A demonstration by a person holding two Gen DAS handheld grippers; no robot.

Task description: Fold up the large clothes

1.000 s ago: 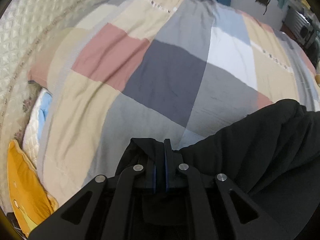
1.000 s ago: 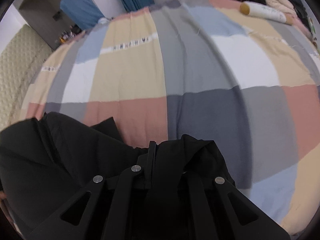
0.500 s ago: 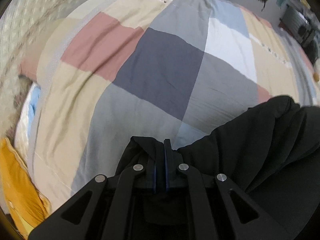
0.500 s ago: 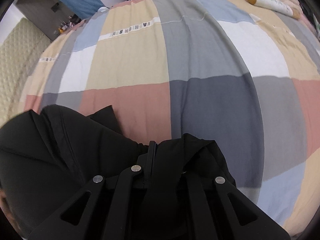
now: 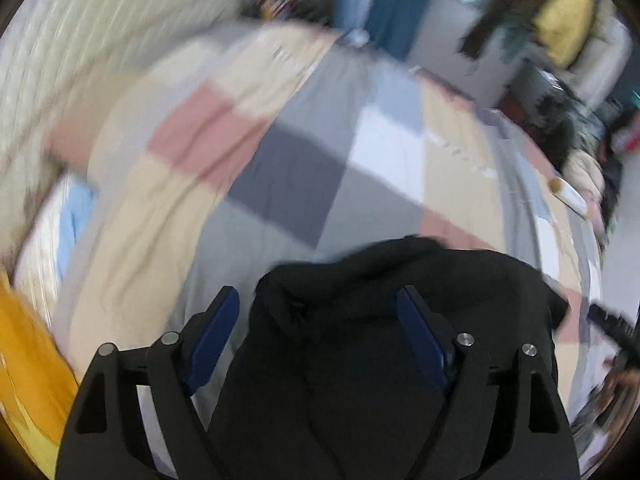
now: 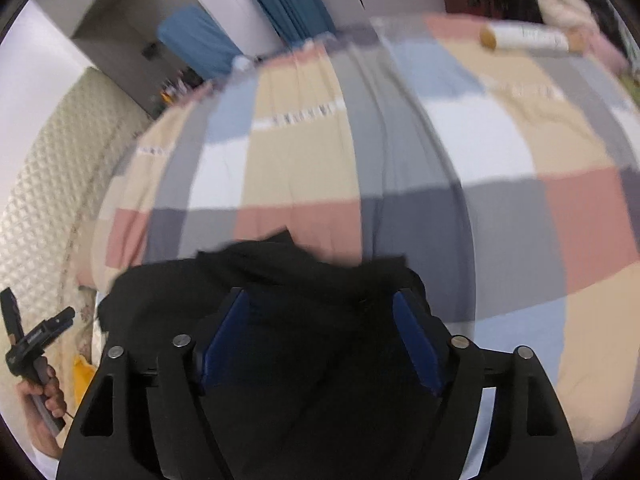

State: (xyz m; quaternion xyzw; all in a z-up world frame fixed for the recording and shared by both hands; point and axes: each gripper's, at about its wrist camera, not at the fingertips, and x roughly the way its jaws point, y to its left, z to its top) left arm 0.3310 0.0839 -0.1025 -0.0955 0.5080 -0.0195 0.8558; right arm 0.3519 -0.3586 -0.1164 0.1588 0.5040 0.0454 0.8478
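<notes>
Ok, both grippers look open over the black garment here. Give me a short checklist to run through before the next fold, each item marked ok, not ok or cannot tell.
1. Left gripper released: ok. Its jaws have just been opening and stand wide, pads clear of the cloth.
2. Right gripper released: ok. It has just been opening too, nothing pinched.
3. Black garment resting on the patchwork bedspread: ok.
4. Garment lying flat with neat edges: cannot tell; both views are blurred and it looks bunched.
5. Room on the bedspread beyond the garment: ok; the white tube lies at the far edge.
</notes>
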